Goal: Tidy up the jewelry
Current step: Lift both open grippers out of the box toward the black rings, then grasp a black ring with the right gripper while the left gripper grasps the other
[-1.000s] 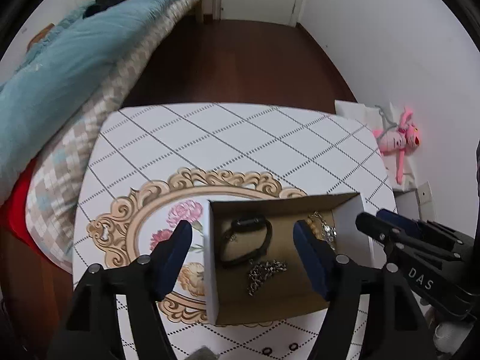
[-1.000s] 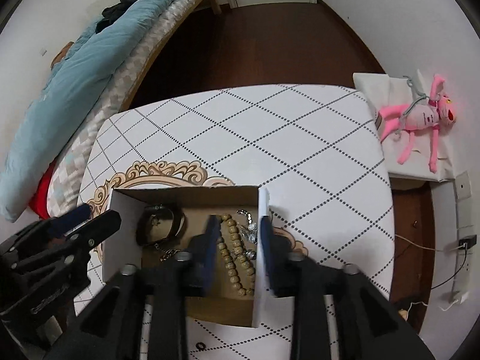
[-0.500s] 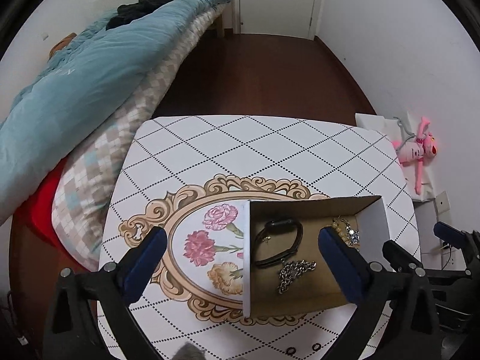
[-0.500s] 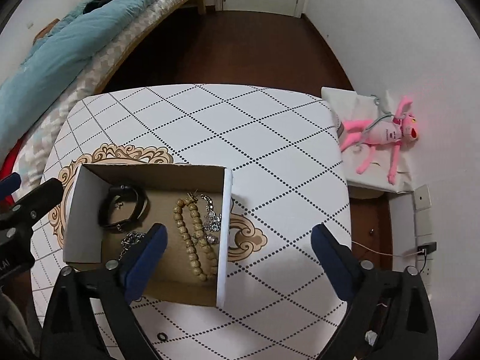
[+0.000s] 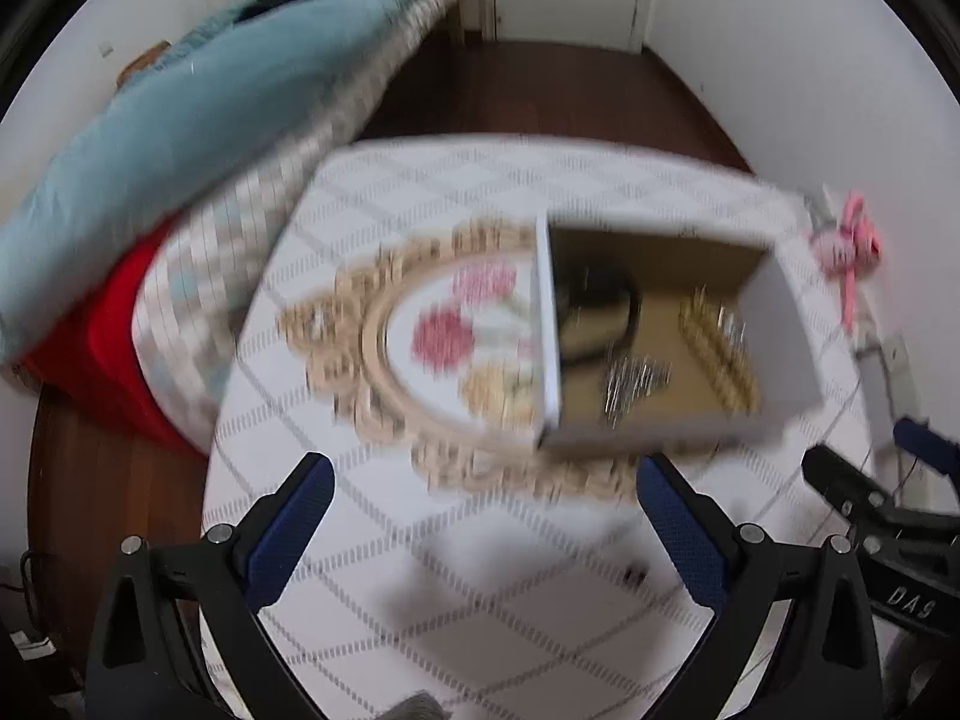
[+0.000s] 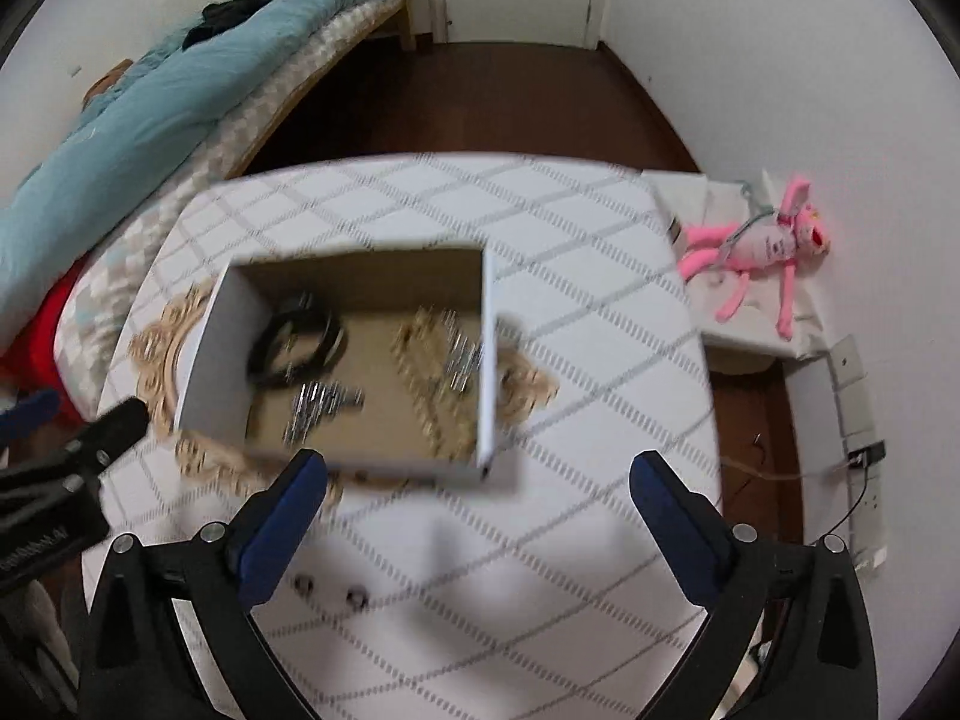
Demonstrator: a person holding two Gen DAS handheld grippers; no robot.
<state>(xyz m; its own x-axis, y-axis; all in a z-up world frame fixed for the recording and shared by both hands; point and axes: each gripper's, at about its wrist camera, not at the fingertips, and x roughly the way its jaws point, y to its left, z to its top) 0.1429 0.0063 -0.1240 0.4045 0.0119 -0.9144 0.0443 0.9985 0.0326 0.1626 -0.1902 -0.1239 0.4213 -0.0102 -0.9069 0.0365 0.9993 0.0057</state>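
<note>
A white cardboard box [image 5: 780, 336] [image 6: 489, 360] with a brown inside stands on the patterned table. In it lie a black bracelet [image 6: 297, 345] [image 5: 600, 312], a silver chain [image 6: 318, 405] [image 5: 636, 378] and a wooden bead strand [image 6: 420, 360] [image 5: 717, 348]. Two small rings [image 6: 330, 591] lie on the table in front of the box. My left gripper [image 5: 483, 516] is open and empty, back from the box. My right gripper [image 6: 480, 510] is open and empty, just in front of the box. Both views are motion-blurred.
The table [image 6: 588, 312] has a white diamond-pattern cloth with a gold floral oval [image 5: 444, 336]. A bed with a teal duvet [image 6: 150, 114] stands at the left. A pink plush toy [image 6: 762, 246] lies on a white stand at the right. Dark wood floor lies beyond.
Both grippers have opened wide and pulled back and up from the box, which now lies farther ahead. The two rings now show in front of the right gripper.
</note>
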